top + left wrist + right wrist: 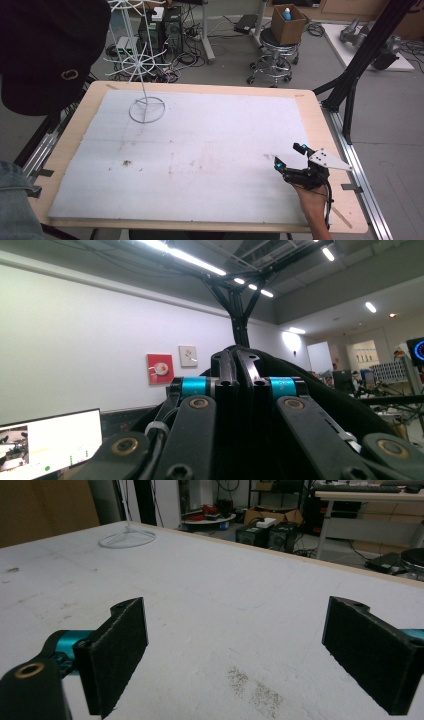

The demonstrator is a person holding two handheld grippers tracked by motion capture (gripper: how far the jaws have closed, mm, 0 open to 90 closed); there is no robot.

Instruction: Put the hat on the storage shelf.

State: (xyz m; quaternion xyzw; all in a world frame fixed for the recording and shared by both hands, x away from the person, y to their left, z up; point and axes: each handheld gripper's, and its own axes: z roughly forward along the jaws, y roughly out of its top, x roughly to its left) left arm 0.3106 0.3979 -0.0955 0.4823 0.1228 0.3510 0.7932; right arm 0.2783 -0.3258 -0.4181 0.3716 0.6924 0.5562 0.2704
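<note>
— How do the right gripper's (289,156) jaws stand?
— Wide apart, nothing between them. In the right gripper view its two black pads (117,652) hang just above the white foam sheet (210,595), over a brownish smudge (252,687).
— And who holds it?
— A hand (312,202) coming in at the near right corner of the table; the grey three-cornered plate (327,160) sits on top of the gripper.
— The left gripper (239,371)?
— Its jaws are pressed together, tips meeting, pointing up at a white wall with two small pictures (160,368) and ceiling lights. A monitor (50,442) glows at the lower left.
— What is on the table?
— A white wire display stand (145,75) at the far left of the sheet, its ring base resting on the foam, well apart from the right gripper. The wooden table edge (327,130) frames the sheet. Beyond it stand a stool carrying a cardboard box (287,22) and computer towers (172,27) on the floor.
</note>
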